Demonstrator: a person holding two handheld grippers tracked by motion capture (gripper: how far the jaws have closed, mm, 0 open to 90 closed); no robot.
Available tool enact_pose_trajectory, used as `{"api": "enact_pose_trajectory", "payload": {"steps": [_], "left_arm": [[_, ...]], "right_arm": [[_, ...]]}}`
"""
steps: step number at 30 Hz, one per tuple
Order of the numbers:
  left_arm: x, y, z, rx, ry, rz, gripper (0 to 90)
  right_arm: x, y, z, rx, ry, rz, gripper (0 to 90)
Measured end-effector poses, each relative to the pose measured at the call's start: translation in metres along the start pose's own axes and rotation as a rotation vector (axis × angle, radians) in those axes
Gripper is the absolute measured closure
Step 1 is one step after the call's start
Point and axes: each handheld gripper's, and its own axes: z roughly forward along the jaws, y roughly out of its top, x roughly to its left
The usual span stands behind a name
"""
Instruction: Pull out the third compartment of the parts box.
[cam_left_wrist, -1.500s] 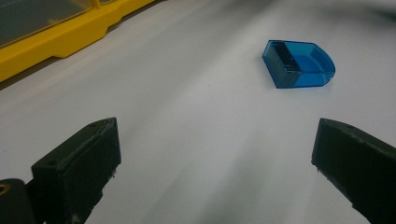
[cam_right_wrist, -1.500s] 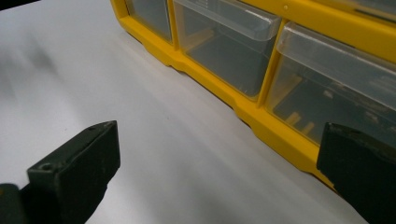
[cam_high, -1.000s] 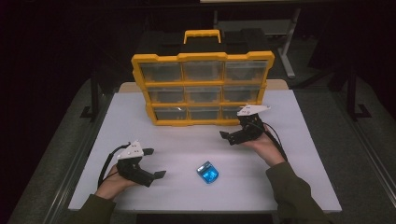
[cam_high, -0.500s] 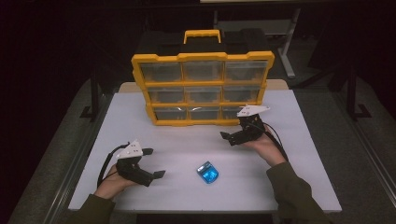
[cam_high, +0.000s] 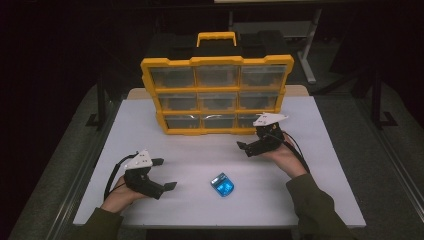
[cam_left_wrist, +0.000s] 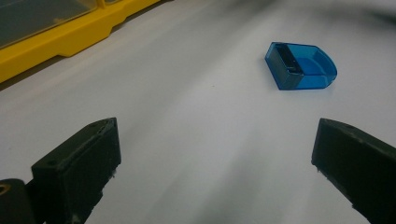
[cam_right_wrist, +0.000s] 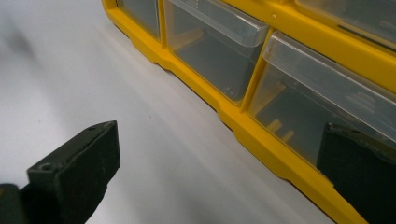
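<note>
1. The left tongs (cam_high: 162, 174) sit low at the near left, held in the left hand (cam_high: 120, 192), jaws spread wide and holding nothing.
2. The right tongs (cam_high: 250, 146) are farther off at the right, gripped by the right hand (cam_high: 285, 157), jaws parted and pointing left.
3. Both forearms enter from the near edge.

on the table (cam_high: 165, 150), counted:
- organiser (cam_high: 218, 95), yellow, standing upright: one. also seen in the left gripper view (cam_left_wrist: 60, 35) and the right gripper view (cam_right_wrist: 261, 116).
- clear drawers in it: nine, in three rows of three.
- handle (cam_high: 216, 36) on its top, yellow: one.
- blue box (cam_high: 222, 185), small and see-through: one; also seen in the left gripper view (cam_left_wrist: 300, 66).
- grippers: two, left gripper (cam_high: 161, 174) and right gripper (cam_high: 248, 147), each with two black jaws.
- grey plates on the grippers: two, one apiece.
- table: one, white.
</note>
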Motion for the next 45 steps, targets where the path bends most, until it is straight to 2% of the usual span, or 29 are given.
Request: {"api": "enact_pose_trajectory", "payload": {"steps": [8, 11, 32, 34, 41, 45], "left_arm": [[0.000, 0.000, -0.001, -0.002, 0.000, -0.002, 1.2], [0.000, 0.000, -0.002, -0.005, 0.001, -0.002, 1.2], [0.000, 0.000, -0.002, -0.009, 0.001, -0.006, 1.2], [0.000, 0.000, -0.002, -0.006, 0.001, -0.001, 1.2], [-0.001, 0.000, -0.001, -0.005, -0.001, 0.001, 1.2], [-0.001, 0.000, -0.001, -0.002, 0.000, 0.001, 1.2]], "right_arm": [[0.004, 0.000, 0.001, 0.015, -0.037, -0.048, 0.0], [0.006, 0.000, 0.002, 0.019, -0.049, -0.084, 0.0], [0.011, 0.001, 0.002, 0.030, -0.070, -0.141, 0.0], [0.010, 0.002, 0.002, 0.030, -0.088, -0.166, 0.0], [0.012, 0.003, 0.000, 0.016, -0.101, -0.185, 0.0], [0.012, 0.003, 0.000, 0.019, -0.112, -0.215, 0.0]]}}
